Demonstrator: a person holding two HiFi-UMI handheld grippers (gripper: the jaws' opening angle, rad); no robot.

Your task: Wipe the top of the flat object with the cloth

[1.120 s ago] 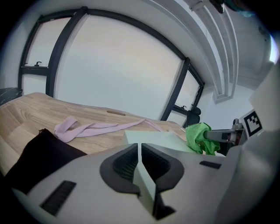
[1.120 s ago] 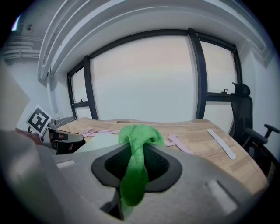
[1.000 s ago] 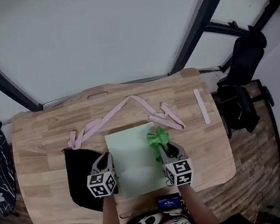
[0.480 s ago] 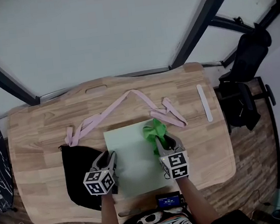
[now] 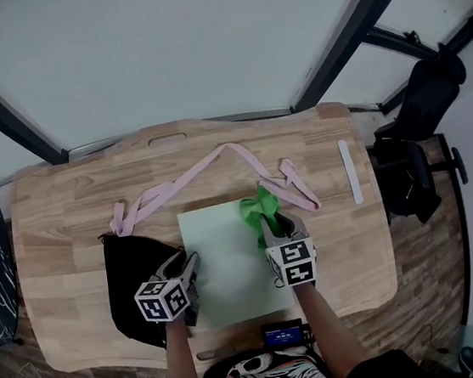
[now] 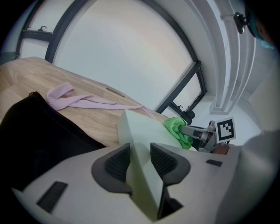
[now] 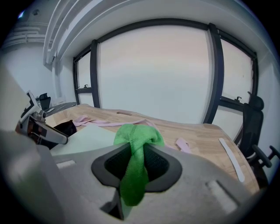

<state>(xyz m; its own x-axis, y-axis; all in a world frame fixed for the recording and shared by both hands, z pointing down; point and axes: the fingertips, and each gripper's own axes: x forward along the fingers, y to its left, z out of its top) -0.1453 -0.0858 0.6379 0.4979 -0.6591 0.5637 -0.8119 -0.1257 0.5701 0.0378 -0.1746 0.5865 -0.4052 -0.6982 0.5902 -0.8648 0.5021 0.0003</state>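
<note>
A pale green flat board [image 5: 225, 266] lies on the wooden table [image 5: 69, 221]. My left gripper [image 5: 189, 273] is at the board's near left edge. Its jaws have just been opening and now stand open, with the board's edge [image 6: 140, 131] between the pads and not pressed. My right gripper [image 5: 272, 222] is shut on a green cloth [image 5: 260, 208] at the board's far right part. In the right gripper view the cloth [image 7: 138, 140] hangs bunched between the pads of that gripper [image 7: 136, 164].
A black cloth [image 5: 132, 278] lies left of the board under my left gripper. A pink strap [image 5: 193, 181] curves across the table behind the board. A white strip [image 5: 351, 171] lies at the right, an office chair [image 5: 416, 119] stands beyond, and a small device [image 5: 284, 336] sits at the front edge.
My right gripper has carried the green cloth a little farther away along the board's right side. The left gripper has stayed at the board's left edge.
</note>
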